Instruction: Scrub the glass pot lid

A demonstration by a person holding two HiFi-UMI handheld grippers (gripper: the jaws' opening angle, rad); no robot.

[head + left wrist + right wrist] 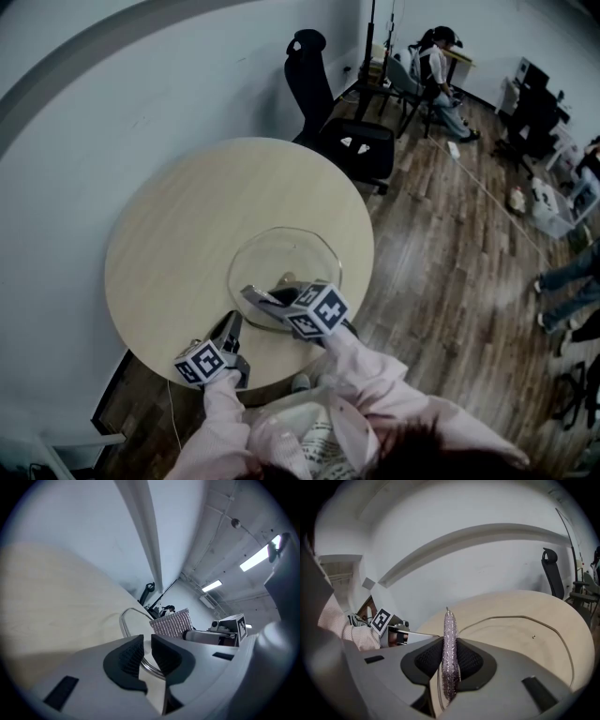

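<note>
While the lid [286, 255] lies on the bench [183, 220], the left gripper [146, 652] clamps its near rim, apparently to steady it; the right gripper [450, 645] is closed on a scourer [449, 626], poised over the glass.

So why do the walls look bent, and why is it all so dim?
Head view: dim and bluish, wide lens bending the wall. Left gripper view: ceiling lights flare white, glass lid rim looks sharp. Right gripper view: wall stripe arcs, dark corners, scouring pad crisp.
</note>
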